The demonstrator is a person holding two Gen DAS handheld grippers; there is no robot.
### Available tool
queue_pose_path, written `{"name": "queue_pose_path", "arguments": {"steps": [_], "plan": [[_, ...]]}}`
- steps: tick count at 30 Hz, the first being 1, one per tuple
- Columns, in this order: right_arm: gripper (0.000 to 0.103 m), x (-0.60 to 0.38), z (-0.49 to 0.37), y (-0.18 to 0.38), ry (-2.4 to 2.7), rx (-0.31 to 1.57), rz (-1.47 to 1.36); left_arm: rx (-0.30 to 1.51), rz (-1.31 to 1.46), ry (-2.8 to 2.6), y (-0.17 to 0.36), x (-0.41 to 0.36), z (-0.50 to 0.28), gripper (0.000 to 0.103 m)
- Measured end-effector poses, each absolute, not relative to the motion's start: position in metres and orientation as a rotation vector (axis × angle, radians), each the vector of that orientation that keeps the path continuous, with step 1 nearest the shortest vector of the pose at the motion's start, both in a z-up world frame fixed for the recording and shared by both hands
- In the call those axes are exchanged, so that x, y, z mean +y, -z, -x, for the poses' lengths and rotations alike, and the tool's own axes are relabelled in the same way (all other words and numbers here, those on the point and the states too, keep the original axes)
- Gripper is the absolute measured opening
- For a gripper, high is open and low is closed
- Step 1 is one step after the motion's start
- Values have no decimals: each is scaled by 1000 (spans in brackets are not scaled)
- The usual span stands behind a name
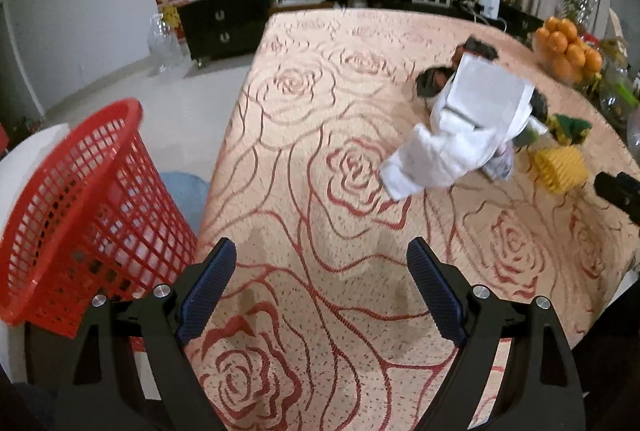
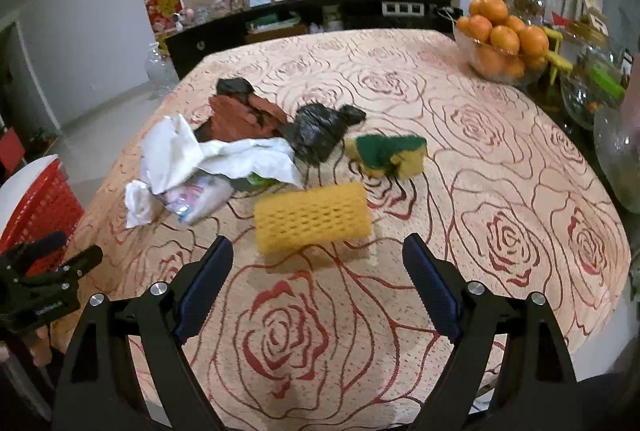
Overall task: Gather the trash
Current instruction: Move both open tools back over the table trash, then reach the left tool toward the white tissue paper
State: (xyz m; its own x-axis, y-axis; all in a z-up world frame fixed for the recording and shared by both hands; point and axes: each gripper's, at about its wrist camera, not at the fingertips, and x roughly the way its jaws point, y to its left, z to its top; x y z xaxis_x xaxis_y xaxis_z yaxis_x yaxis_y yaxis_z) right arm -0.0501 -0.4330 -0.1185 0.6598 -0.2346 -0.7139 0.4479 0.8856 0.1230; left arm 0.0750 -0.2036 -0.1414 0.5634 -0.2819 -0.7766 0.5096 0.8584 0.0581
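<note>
Setting: a tabletop (image 2: 500,171) covered in a cream cloth patterned with red roses, in a living room.
Trash pile: loose litter lies together toward the far left part of the tabletop, well in from every edge.
White paper (image 2: 224,155): crumpled sheets and tissue, draped over a clear plastic wrapper (image 2: 200,199).
Brown paper (image 2: 244,115): crumpled, behind the white paper.
Black plastic bag (image 2: 320,131): bunched, touching the brown paper.
Sponge (image 2: 386,155): yellow with a green face, just right of the black bag.
Yellow foam net (image 2: 312,217): a fruit sleeve lying on its side, the nearest piece to the right gripper.
Red basket (image 1: 80,211): a mesh bin off the tabletop's left edge; what it holds cannot be made out.
Left gripper (image 1: 322,295): fingers spread wide and gripping nothing, over bare cloth near the left edge, apart from the pile.
Right gripper (image 2: 318,299): fingers spread wide and empty, just short of the foam net.
Bowl of oranges (image 2: 504,47): at the far right corner, with glass jars (image 2: 616,159) along the right edge.
Risk, foam net: it looks light and springy, so fingers closing off-centre could squash it or flick it away.
Risk, pile: overlapping pieces may drag neighbours along and scatter them.
Risk, basket: a release short of its rim would drop litter on the floor.
</note>
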Motion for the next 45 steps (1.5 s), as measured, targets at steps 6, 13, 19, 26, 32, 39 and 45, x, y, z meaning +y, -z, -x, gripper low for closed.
{"name": "queue_pose_path", "arguments": {"steps": [6,13,19,26,32,39,45], "plan": [[84,-435,51,120,391,756,-322,883,-255,469,149,-198,-81,89],[84,-438,53,118,386,747,-342,884,-231,434,149,-196,-80,95],[84,-442,55,118,381,746,-376,902,-251,481,144,-198,-87,95],[84,-443,56,116,372,741,-392,834,-283,597,128,-221,-84,95],[84,-447,58,117,379,740,-409,806,-345,658,132,-254,-90,95],[84,-452,57,122,383,754,-434,802,-336,674,134,-276,-110,95],[84,-454,54,126,388,766,-437,788,-333,688,140,-282,-114,77]]}}
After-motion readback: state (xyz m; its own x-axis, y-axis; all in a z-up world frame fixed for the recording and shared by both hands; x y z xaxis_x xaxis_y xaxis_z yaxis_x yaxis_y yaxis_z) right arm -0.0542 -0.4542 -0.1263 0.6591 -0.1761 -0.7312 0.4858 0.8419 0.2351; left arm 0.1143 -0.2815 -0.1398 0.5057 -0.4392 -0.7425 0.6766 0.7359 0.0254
